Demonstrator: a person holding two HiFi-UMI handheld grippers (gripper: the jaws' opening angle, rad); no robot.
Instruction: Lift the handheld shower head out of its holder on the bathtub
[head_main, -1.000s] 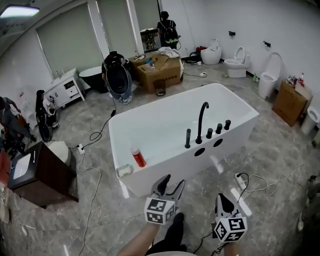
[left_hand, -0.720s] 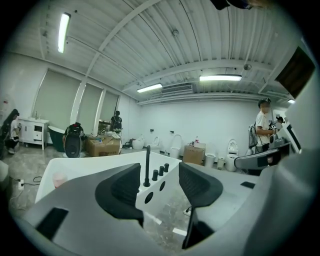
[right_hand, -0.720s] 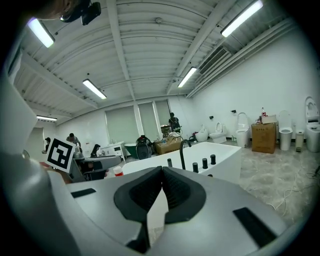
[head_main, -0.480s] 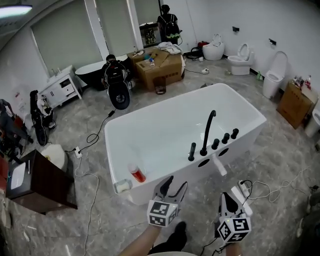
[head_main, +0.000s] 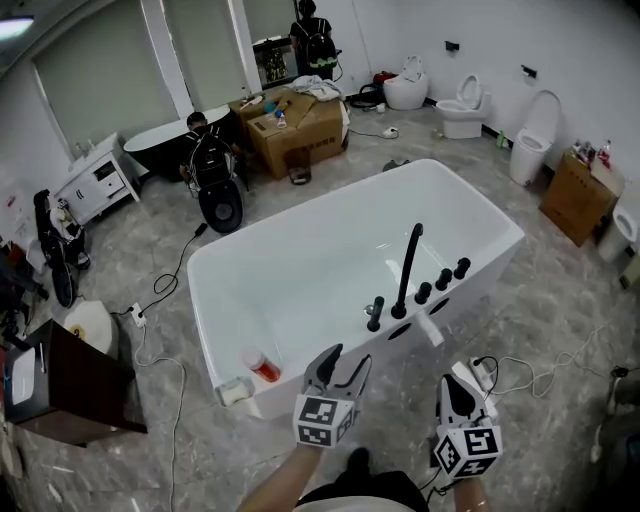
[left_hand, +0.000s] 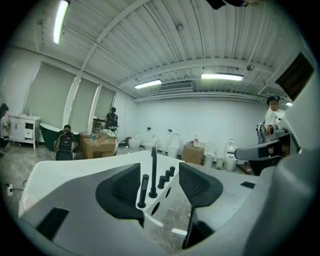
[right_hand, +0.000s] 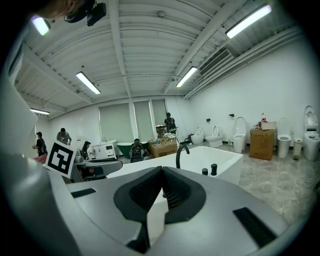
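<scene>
Head view: tall spout (head_main: 405, 270) beside shower head (head_main: 375, 312)

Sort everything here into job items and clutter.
Job: shower head in its holder, bathtub, left gripper (open), right gripper (shut).
Clutter: red bottle in the tub, cardboard box, toilet.

Grey left gripper (head_main: 345, 357), grey right gripper (head_main: 448, 385), black ribbed pads (left_hand: 125, 186); white cubes (head_main: 322, 420), black square markers

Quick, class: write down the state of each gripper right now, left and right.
Left gripper: open, holding nothing.
Right gripper: closed, holding nothing.
</scene>
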